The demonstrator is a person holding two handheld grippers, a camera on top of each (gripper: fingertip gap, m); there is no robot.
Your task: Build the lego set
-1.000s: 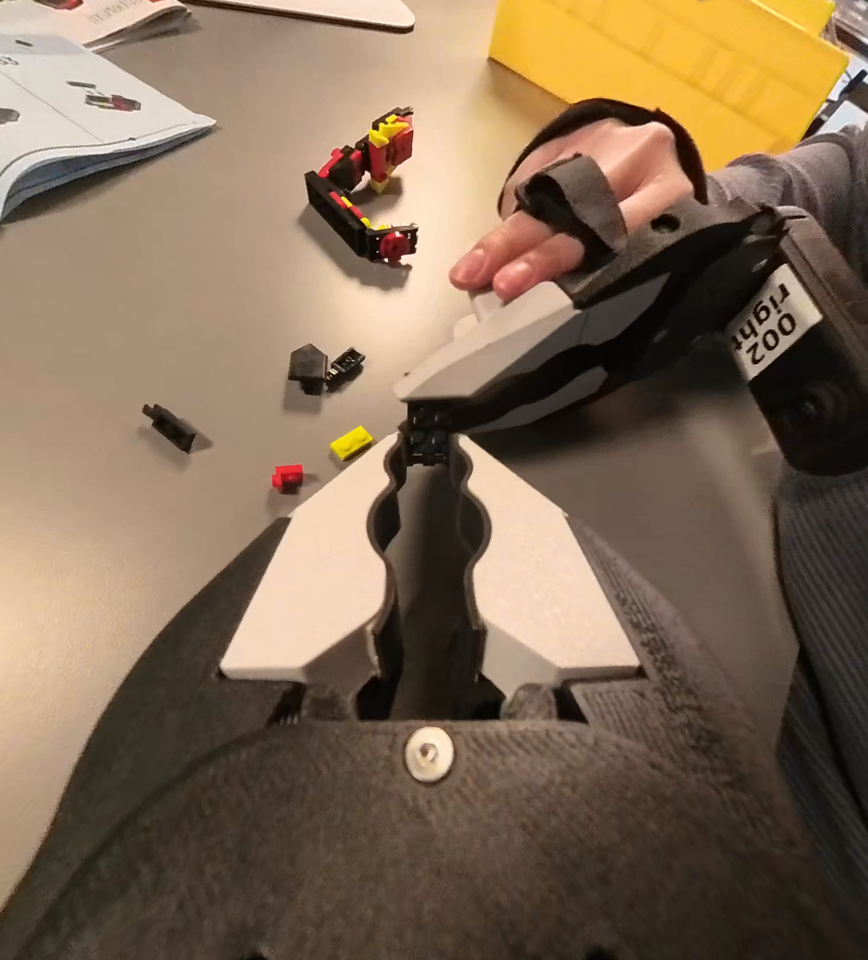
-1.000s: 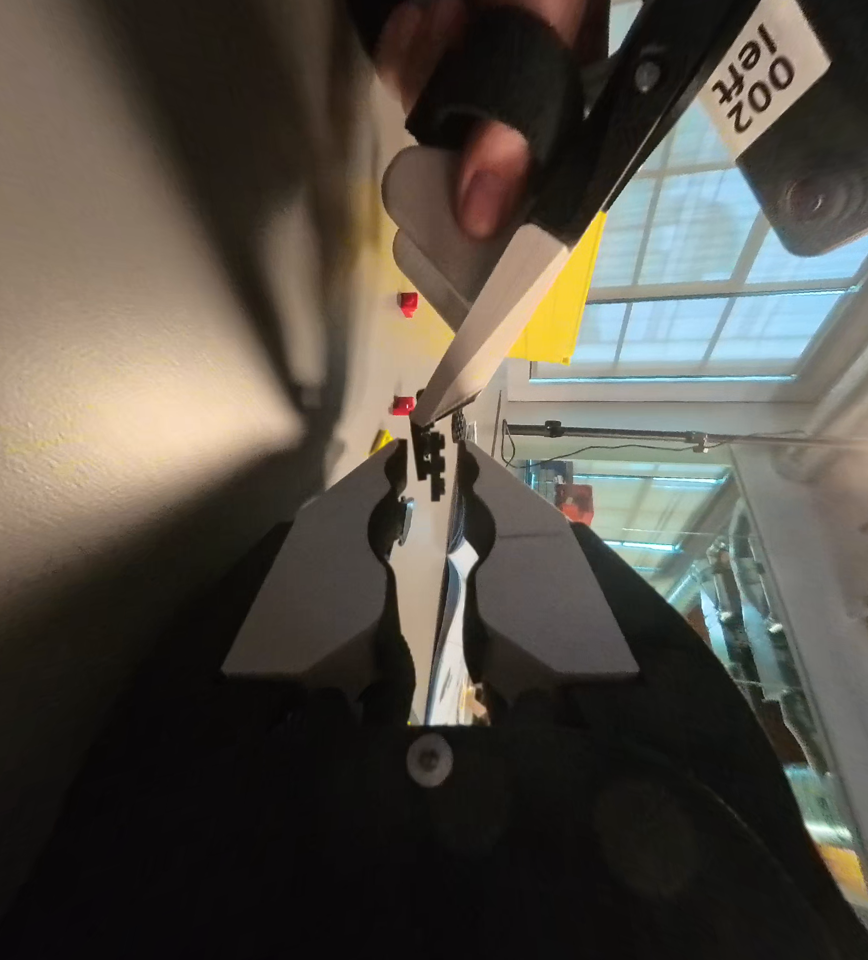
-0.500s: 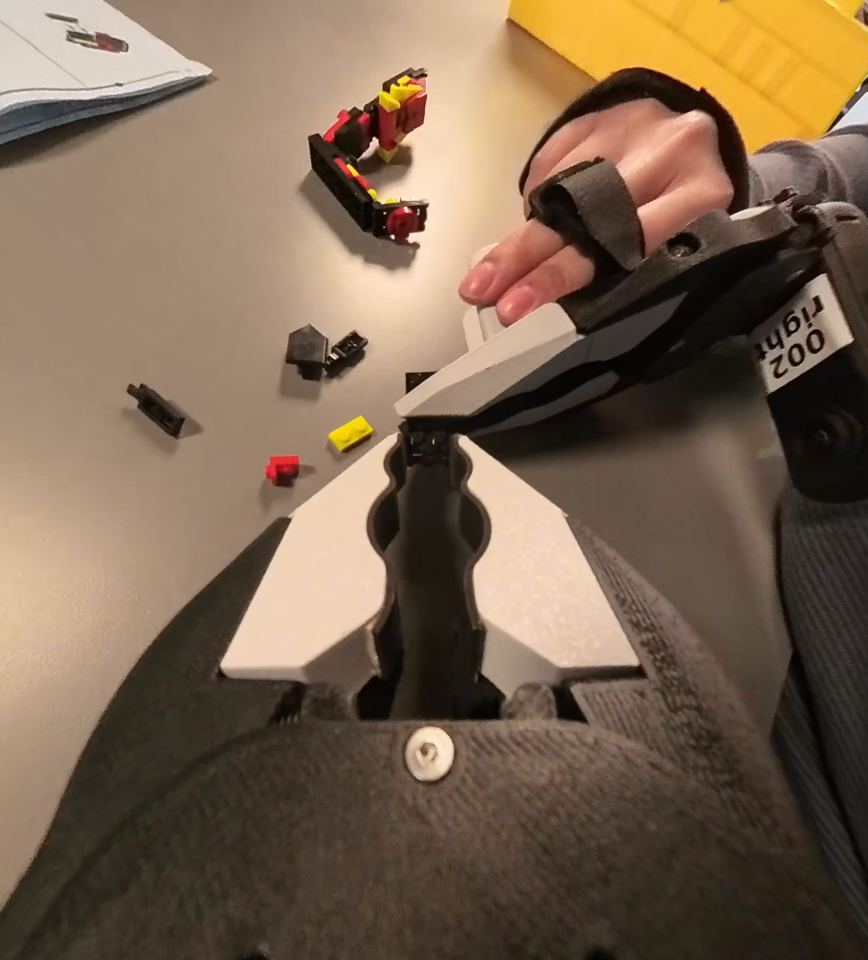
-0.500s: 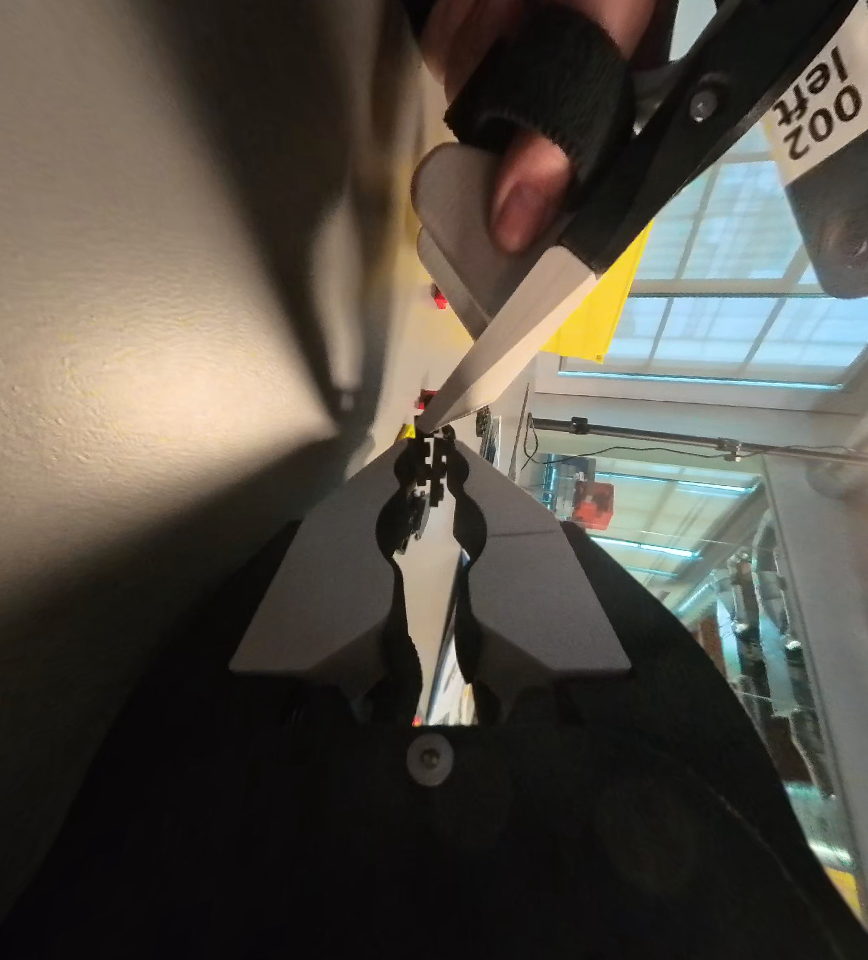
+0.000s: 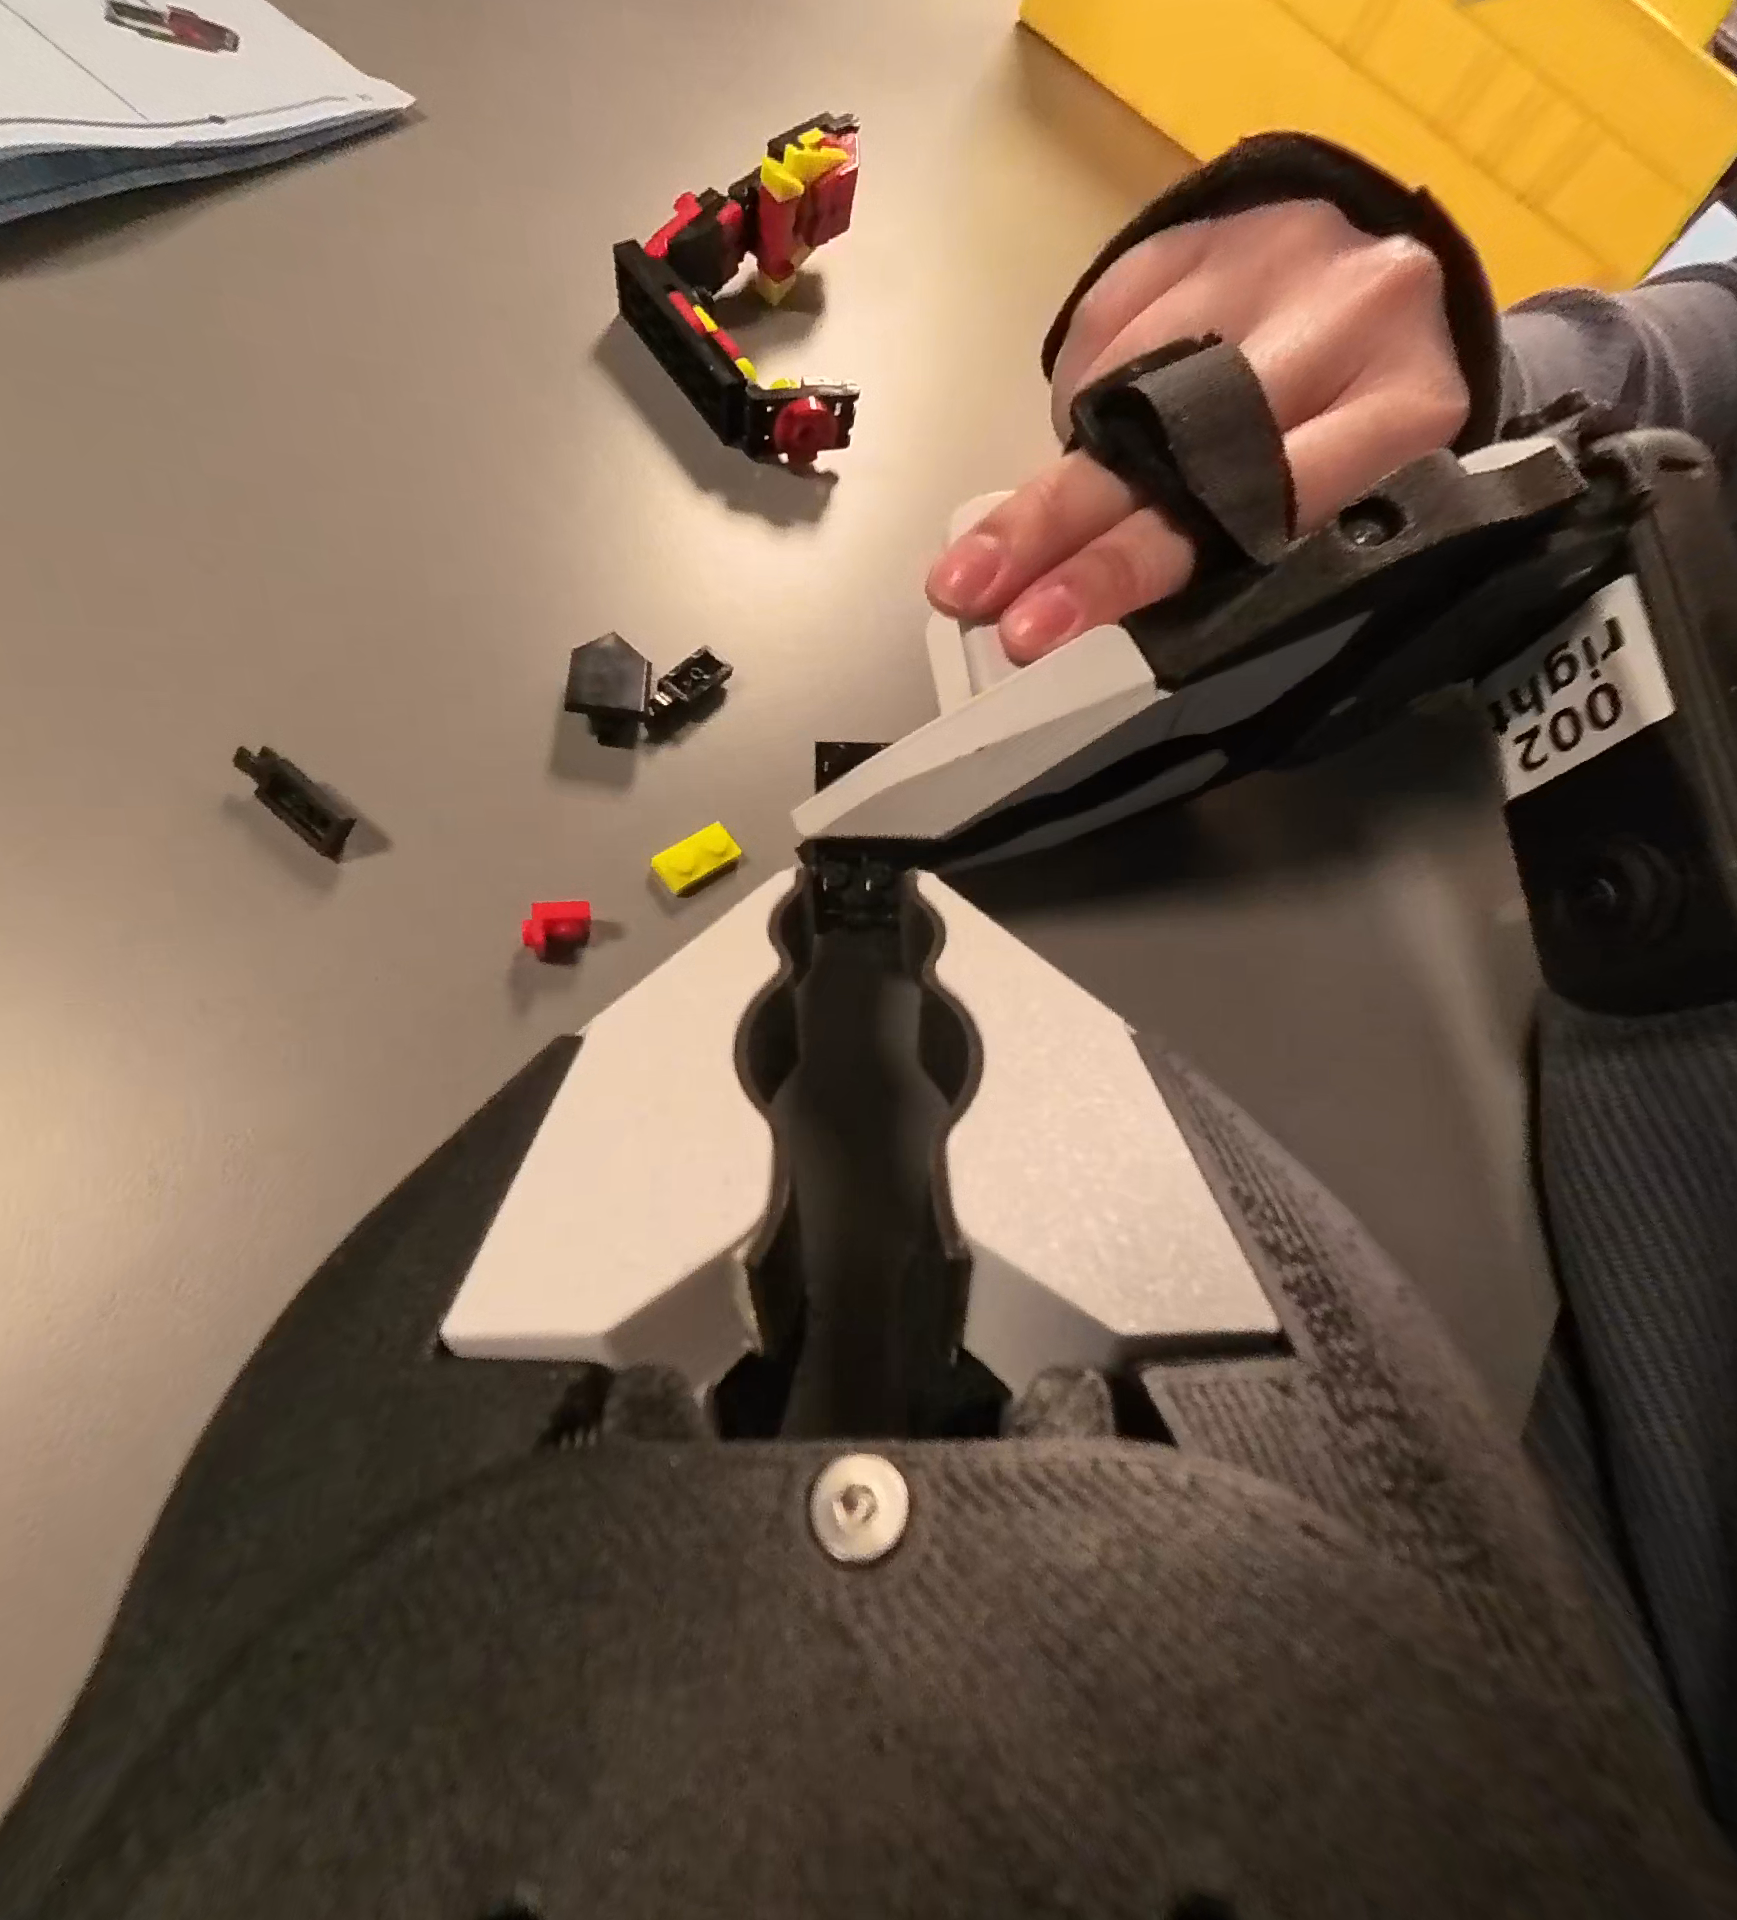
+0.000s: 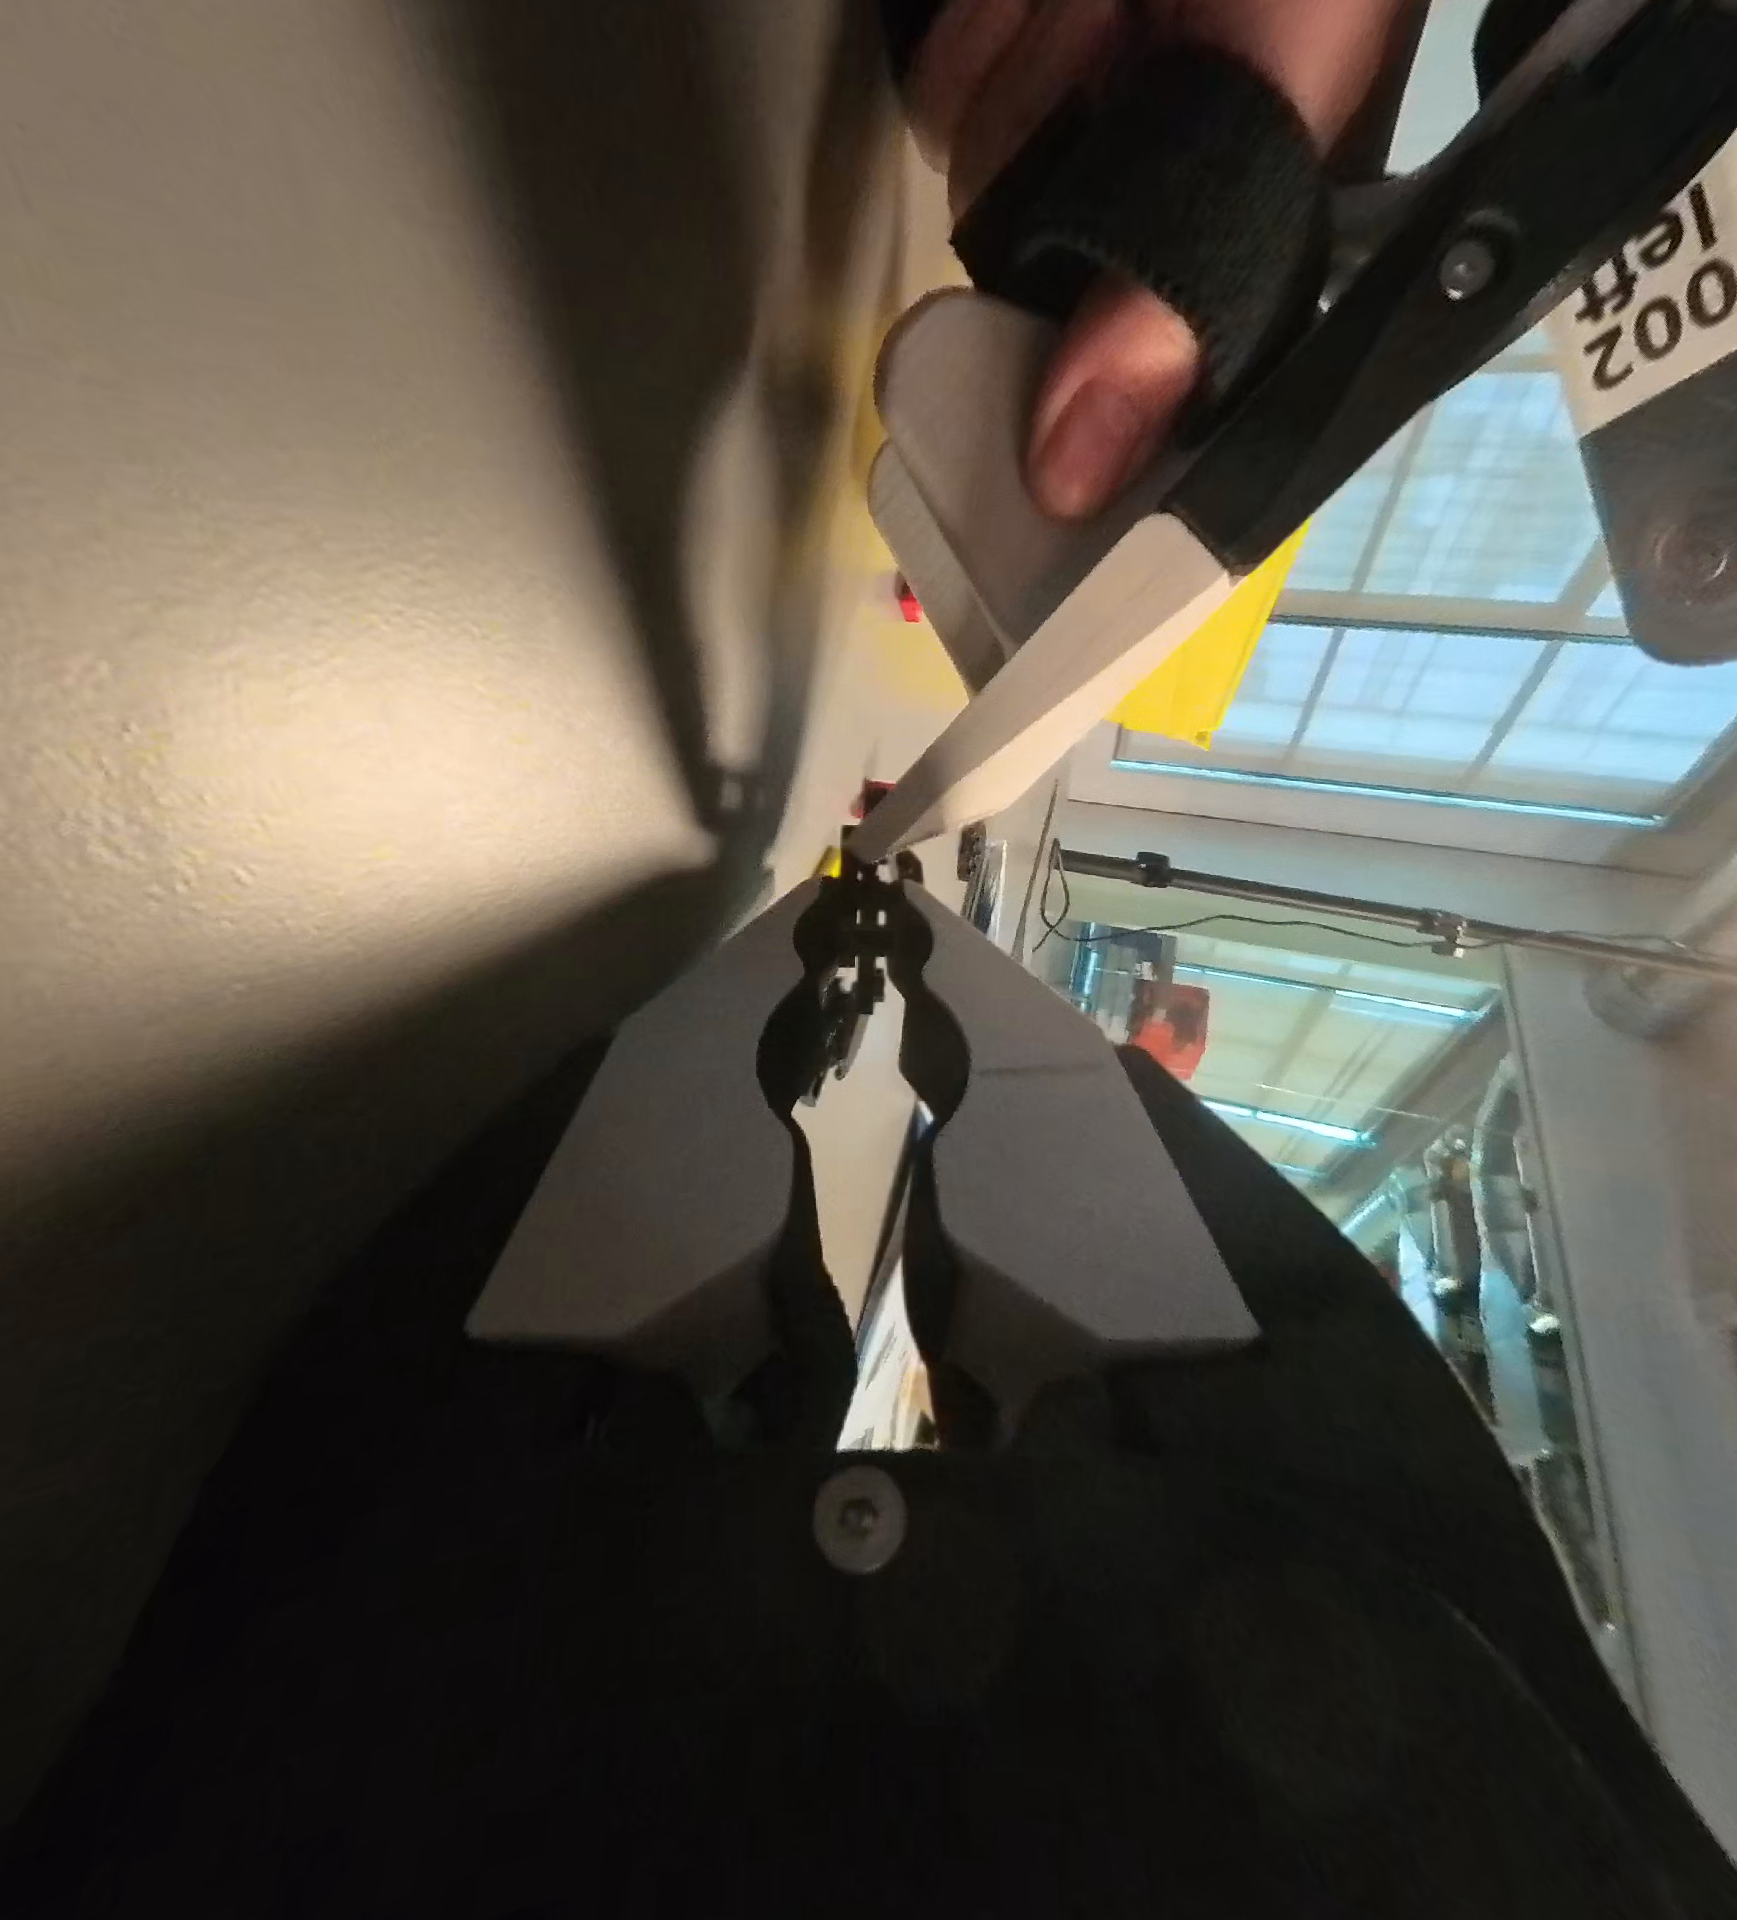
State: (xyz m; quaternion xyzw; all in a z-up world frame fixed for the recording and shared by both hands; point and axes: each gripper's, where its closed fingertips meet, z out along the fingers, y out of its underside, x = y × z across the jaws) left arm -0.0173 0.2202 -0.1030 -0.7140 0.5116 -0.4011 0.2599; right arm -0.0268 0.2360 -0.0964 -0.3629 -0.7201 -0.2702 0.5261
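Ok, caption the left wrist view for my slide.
Left tool pinches a small black Lego piece while the right tool meets it tip-to-tip above loose bricks on the grey table.

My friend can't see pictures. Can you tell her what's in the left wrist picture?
The left tongs pinch a small black Lego piece at their tips, and the right tongs, held by a person's hand, meet it from the right. On the grey table behind lie loose black, yellow and red bricks, a half-built red, yellow and black Lego model and an open instruction booklet.
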